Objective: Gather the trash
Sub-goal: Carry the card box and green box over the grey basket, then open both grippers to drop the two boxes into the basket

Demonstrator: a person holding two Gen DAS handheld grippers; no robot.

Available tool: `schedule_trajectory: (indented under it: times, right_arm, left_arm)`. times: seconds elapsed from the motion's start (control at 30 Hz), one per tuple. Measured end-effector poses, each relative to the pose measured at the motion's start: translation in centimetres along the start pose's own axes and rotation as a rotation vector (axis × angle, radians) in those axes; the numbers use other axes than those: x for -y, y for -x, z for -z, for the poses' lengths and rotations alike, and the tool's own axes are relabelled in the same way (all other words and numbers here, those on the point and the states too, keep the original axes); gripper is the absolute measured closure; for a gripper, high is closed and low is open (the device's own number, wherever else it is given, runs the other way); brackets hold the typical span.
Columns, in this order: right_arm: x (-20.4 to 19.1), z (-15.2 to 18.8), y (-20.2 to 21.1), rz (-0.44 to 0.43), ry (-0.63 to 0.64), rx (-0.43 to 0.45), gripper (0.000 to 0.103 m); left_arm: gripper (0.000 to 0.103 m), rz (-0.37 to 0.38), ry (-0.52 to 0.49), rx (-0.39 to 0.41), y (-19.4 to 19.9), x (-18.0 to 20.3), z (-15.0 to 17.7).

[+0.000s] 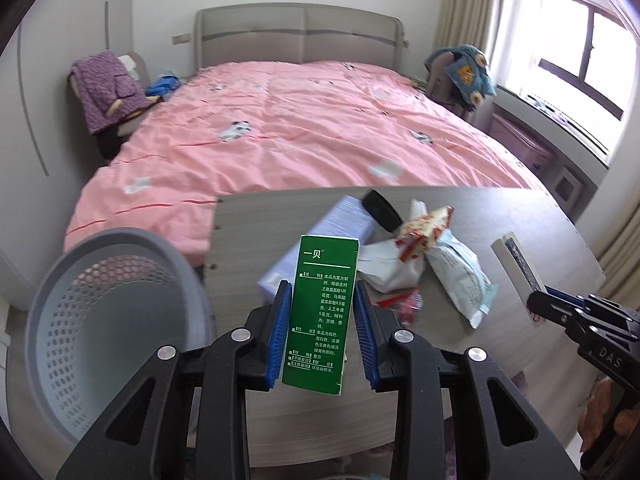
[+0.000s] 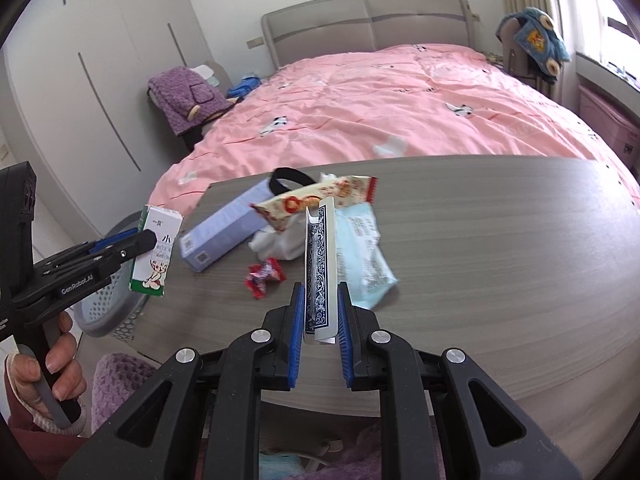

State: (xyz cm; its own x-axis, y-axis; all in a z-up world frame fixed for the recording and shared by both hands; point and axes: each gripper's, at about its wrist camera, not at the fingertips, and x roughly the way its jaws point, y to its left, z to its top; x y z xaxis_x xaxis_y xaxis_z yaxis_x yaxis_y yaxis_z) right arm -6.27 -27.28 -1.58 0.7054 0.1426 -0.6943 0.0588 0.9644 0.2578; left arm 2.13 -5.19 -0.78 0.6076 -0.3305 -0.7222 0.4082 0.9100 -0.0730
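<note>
At the near edge of the worktop (image 2: 480, 240), both tools are loaded: left tool (image 1: 322, 320) is clenched on a green medicine box (image 1: 322, 312), right tool (image 2: 320, 320) is clenched on a playing card (image 2: 318, 268), blue patterned back, held upright. The grey mesh bin (image 1: 116, 312) sits on the floor just left of the worktop, w/ the box up in the air beside its rim, not over it yet imo.

To do this step well: swing the left tool fully over the bin opening before letting go, bc the box is tall and could clip the rim and tip out. Keep the right one steady; the card is thin and could slip.

Left view shows the bin's inside, looks empty afaict. Right view only gets a sliver of it, but shows the box's white cartoon face, plus the pile waiting: lilac box (image 2: 224, 232), snack wrapper (image 2: 320, 198), pale blue packet (image 2: 364, 256), red candy wrapper (image 2: 264, 274).
</note>
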Motion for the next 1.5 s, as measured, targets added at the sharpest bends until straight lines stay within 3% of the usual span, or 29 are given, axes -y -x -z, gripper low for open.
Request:
schedule_trajectory:
  times: [0.3, 0.73, 1.13, 1.43, 1.5]
  right_arm:
    - [-7.0, -1.5, -2.6, -0.109, 0.101, -0.022, 0.087]
    - [-18.8, -3.4, -9.2, -0.271, 0.245, -0.084, 0.087]
    - [-25.9, -4.0, -15.6, -0.352, 0.317, -0.166, 0.087]
    - [-26.8, -4.3, -17.1, -0.355, 0.321, -0.186, 0.082]
    - [-26.8, -4.3, -17.1, -0.351, 0.323, -0.187, 0.082]
  left_arm:
    - [0.072, -0.158, 0.086, 0.04, 1.9, -5.9, 0.9]
    - [0.072, -0.333, 0.24, 0.01, 3.2, -15.5, 3.2]
    - [0.072, -0.356, 0.321, -0.06, 1.7, -20.9, 4.9]
    - [0.072, -0.36, 0.334, -0.057, 1.0, -22.1, 4.7]
    - [0.067, -0.358, 0.336, -0.06, 1.0, -22.2, 4.7]
